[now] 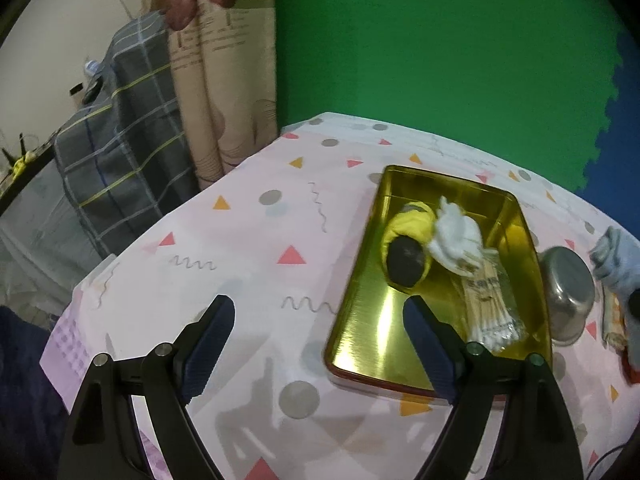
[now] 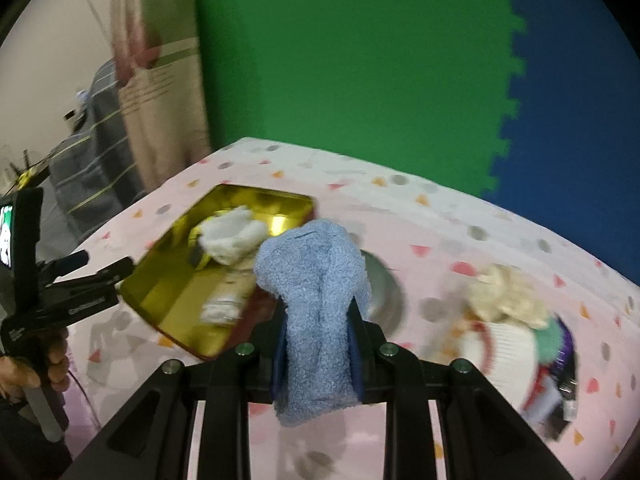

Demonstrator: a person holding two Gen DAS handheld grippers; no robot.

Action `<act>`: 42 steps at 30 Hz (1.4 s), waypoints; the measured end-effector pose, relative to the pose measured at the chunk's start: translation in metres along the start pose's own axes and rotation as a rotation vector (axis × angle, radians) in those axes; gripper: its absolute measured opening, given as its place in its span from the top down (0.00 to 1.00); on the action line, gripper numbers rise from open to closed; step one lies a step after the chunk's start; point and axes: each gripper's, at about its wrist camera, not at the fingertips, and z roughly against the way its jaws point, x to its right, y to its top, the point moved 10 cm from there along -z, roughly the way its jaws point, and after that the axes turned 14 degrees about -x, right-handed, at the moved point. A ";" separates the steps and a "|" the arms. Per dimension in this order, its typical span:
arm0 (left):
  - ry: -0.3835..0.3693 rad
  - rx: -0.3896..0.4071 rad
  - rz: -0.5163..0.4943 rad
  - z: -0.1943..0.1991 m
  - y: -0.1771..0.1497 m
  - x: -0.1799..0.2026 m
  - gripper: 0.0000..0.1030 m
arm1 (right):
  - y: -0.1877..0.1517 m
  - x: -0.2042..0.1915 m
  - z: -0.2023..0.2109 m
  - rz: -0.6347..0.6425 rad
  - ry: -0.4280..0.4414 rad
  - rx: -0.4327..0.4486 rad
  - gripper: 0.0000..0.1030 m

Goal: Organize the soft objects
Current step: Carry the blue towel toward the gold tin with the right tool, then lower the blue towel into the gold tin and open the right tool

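While motion blur softens most of the right wrist view, the right claw [image 2: 318,344] is plainly clenched on a blue fleecy cloth [image 2: 316,304], which stands up between the pads and hides part of the steel bowl [image 2: 384,292] behind it. The cloth hangs above the surface [image 2: 440,216], just right of the gold tray [image 2: 176,292]. The left claw [image 1: 320,344] is released, nothing between its jaws; its right finger [image 1: 430,350] overlaps the tray's near corner in the left wrist view. Inside the tray lie a yellow and black soft item [image 1: 408,248], a white cloth [image 1: 456,240] partly covering it, and a bundle of cotton swabs [image 1: 494,304] whose printed label is unreadable. At right, a heap of soft things [image 2: 516,320] is smeared; cream, white and green pieces can be told apart, the rest cannot. The surface's far edge meets a green backdrop [image 1: 440,40]. Open patterned cloth lies left of the tray, toward the curtain [image 1: 216,100]. A hand [image 2: 40,368] grips the left tool's handle at the frame's left edge.
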 end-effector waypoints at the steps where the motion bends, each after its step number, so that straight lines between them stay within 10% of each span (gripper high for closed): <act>1: 0.002 -0.002 0.009 -0.001 0.001 -0.004 0.18 | 0.004 -0.010 -0.005 0.017 0.006 -0.004 0.76; 24: 0.019 -0.017 0.140 -0.011 0.006 -0.049 0.18 | 0.036 -0.109 -0.095 0.143 0.082 -0.121 0.75; 42: 0.010 -0.021 0.107 -0.012 0.006 -0.039 0.18 | 0.033 -0.107 -0.083 0.137 0.094 -0.099 0.49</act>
